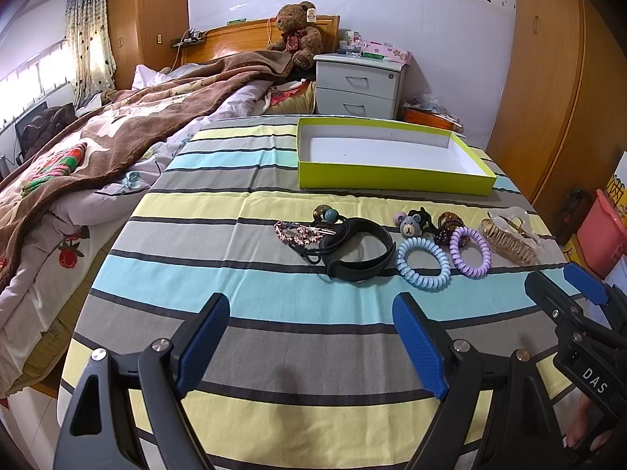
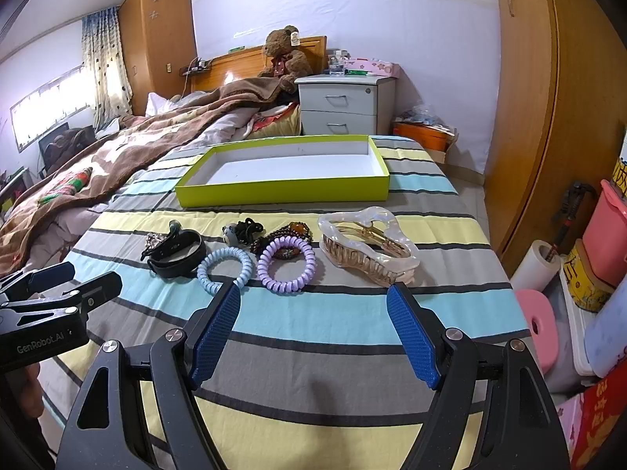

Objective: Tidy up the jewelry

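Nearest, the left gripper (image 1: pixel 309 342) and right gripper (image 2: pixel 313 331) each hover with jaws spread wide and empty, their blue ribbed pads (image 2: pixel 217 337) over the striped cloth (image 1: pixel 274 352) that covers the surface.

Beyond them, a row of hair accessories lies across the cloth. From 10 o'clock to 2 o'clock in the left wrist view: one pink beaded clip (image 1: pixel 299 233), one black band (image 1: pixel 358 252) with bobble ties partly tucked behind it, one pale blue coil tie (image 1: pixel 423 264), one bear-face tie (image 1: pixel 411 225), one lilac coil tie (image 1: pixel 470 251) overlapping a dark beaded piece (image 1: pixel 450 224) that is hard to make out, and one pearly, toothed claw clip (image 2: pixel 368 246).

Farther, at 12 o'clock, one shallow lime-green cardboard box (image 1: pixel 392 176) sits open, its white inside bare.
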Demonstrator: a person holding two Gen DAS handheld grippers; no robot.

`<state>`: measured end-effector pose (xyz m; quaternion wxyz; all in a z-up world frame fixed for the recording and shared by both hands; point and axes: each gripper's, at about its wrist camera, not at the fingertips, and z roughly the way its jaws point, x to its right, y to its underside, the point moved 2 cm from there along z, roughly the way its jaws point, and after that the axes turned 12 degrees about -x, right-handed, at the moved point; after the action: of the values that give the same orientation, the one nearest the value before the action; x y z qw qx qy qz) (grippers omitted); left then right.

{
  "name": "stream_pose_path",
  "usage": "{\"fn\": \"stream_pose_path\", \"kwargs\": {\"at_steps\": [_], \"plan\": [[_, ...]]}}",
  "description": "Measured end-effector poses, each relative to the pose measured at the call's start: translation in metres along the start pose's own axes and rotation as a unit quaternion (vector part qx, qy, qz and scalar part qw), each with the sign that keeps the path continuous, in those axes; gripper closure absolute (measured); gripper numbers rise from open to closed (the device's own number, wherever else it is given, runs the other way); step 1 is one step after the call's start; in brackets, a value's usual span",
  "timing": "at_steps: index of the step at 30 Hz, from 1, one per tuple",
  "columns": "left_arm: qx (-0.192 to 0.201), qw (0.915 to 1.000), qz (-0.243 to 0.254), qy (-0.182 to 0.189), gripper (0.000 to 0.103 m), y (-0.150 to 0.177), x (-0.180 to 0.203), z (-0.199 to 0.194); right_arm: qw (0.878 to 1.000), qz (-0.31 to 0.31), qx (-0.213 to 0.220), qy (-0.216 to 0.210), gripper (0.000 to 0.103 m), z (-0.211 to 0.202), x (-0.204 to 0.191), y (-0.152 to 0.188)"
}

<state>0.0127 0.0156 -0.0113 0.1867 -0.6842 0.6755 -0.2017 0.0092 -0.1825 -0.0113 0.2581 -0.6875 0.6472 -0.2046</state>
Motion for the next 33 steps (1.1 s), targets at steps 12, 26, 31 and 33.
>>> {"fn": "stream_pose_path", "kwargs": {"at_steps": [12,26,31,33], "plan": [[-0.007,1.0000,0.002,0.003,0.016,-0.002,-0.003,0.001,1.000,-0.010,-0.004,-0.013,0.026,0.004,-0.002,-0.002],[-0.045,0.9984,-0.010,0.034,0.016,-0.018,-0.039,0.019,0.985,-0.133,-0.057,-0.089,0.037,0.046,-0.030,-0.028],[-0.055,0.9972,-0.013,0.048,0.017,-0.022,-0.048,0.024,0.980,-0.152,-0.086,-0.096,0.053,0.062,-0.028,-0.031],[-0.060,0.9967,-0.015,0.053,0.017,-0.023,-0.050,0.027,0.978,-0.161,-0.093,-0.099,0.059,0.067,-0.029,-0.032]]}}
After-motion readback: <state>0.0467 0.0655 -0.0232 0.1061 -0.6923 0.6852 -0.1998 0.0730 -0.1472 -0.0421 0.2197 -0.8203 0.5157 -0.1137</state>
